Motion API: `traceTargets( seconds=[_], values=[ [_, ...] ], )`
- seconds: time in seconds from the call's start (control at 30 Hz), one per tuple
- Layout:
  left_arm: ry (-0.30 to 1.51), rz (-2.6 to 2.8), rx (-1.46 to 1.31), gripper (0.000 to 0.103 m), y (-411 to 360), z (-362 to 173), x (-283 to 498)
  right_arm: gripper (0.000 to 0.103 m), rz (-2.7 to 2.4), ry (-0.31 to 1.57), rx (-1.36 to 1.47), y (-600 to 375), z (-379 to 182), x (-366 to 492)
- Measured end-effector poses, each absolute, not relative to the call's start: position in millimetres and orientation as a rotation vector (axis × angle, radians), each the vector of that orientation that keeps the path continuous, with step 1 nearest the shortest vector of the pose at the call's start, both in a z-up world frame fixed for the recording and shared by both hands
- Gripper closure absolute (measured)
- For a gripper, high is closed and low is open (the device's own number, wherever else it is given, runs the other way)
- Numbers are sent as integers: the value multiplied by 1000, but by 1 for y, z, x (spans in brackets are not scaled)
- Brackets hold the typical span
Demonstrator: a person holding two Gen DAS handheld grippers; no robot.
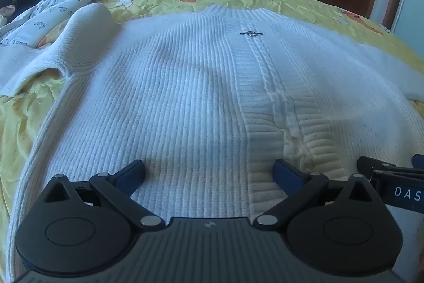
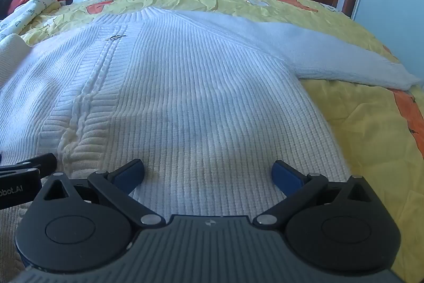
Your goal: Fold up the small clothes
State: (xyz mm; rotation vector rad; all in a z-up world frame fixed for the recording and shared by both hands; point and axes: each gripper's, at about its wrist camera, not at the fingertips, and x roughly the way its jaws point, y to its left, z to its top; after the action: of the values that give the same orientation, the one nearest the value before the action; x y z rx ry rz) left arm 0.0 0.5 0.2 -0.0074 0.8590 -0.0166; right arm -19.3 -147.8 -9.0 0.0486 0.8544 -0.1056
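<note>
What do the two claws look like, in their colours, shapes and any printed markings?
Both look alike. The left claw has a grey ribbed body with a small pale logo, two round black discs, black linkage arms with silver pivot pins, and blue pads on its fingers. The right claw is the same. White lettering on their sides reads "DAS" and "obot.AI", cut off. No cables or sleeves show.

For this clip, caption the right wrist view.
Right gripper, jaws open, over a white knit sweater spread flat on a yellow quilt.
</note>
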Motion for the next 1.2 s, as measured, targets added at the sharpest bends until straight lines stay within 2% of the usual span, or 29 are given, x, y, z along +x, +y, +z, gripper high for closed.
traceTargets(
  seconds=[0.33,1.2],
  values=[
    [760,-22,28,0,-6,-8,-16,0,-106,854,48,-148,-9,-19],
    [741,-31,32,0,-2,-9,-15,0,-106,851,46,-146,-10,-23]
  ],
)
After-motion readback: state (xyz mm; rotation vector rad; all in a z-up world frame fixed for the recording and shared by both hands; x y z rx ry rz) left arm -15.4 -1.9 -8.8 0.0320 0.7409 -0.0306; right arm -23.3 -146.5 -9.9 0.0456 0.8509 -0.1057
